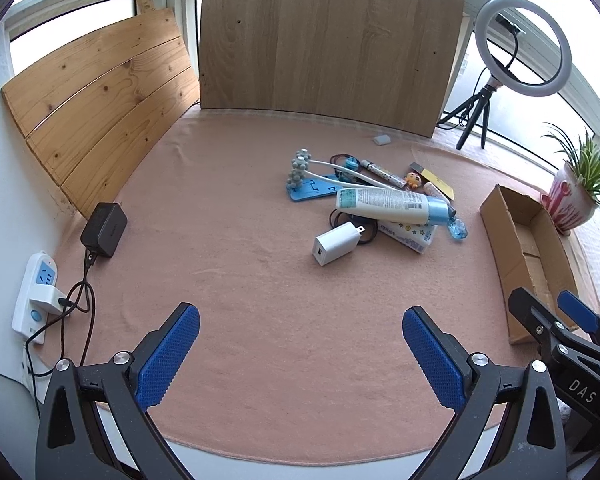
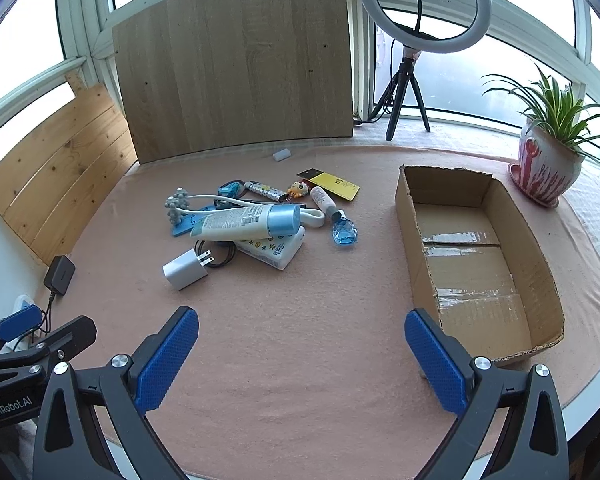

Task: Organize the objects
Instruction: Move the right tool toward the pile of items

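Pink cloth (image 1: 240,280) fills your left wrist view: your left gripper (image 1: 300,356) hovers spread wide and empty over bare cloth, the clutter pile (image 1: 376,204) far right of it. Only here you see one power strip (image 1: 36,292) and its black adapter (image 1: 104,230) at the left edge. In the right wrist view, your right gripper (image 2: 302,356) is equally wide and empty; one cardboard box (image 2: 540,276) lies open at right, fully visible, with one white charger (image 2: 186,270) nearest you.

The left gripper (image 1: 301,326) fills the bottom of its own view, angled downward, its blue-padded fingers (image 1: 168,354) spread wide with nothing between them. The right gripper (image 2: 302,328) sits likewise at the bottom of its frame, jaws wide and empty.
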Motion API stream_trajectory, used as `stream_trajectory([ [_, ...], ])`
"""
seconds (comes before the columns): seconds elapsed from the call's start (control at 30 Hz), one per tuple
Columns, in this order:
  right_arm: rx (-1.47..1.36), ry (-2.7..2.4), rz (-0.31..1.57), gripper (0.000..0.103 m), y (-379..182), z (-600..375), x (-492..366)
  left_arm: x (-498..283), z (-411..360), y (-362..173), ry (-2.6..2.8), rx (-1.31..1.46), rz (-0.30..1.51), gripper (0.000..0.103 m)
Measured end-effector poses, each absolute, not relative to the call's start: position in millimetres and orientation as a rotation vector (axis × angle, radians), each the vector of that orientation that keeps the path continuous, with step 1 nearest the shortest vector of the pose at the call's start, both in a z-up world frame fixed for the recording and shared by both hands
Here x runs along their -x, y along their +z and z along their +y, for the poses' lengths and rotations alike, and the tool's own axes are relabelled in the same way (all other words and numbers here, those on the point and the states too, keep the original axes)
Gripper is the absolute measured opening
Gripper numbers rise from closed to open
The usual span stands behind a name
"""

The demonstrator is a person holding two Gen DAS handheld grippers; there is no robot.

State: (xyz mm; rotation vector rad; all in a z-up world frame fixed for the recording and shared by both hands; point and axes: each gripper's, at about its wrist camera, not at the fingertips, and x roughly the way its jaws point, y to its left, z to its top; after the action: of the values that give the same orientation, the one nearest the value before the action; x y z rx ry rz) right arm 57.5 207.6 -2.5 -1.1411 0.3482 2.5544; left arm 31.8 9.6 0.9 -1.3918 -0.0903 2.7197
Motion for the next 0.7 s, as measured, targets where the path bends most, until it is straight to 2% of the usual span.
stream_trajectory([
  [0.17, 1.146, 2.563, 0.398, 0.102, -6.2, 210.1, -58.9, -19.1, 0.1, -4.7, 2.711, 1.445, -0.092, 0.103],
  [0.7, 1.204, 2.537, 0.369, 0.101, -5.1, 211.6, -47.9, 2.2, 1.8, -1.7, 2.730, 1.418, -0.007, 0.103],
])
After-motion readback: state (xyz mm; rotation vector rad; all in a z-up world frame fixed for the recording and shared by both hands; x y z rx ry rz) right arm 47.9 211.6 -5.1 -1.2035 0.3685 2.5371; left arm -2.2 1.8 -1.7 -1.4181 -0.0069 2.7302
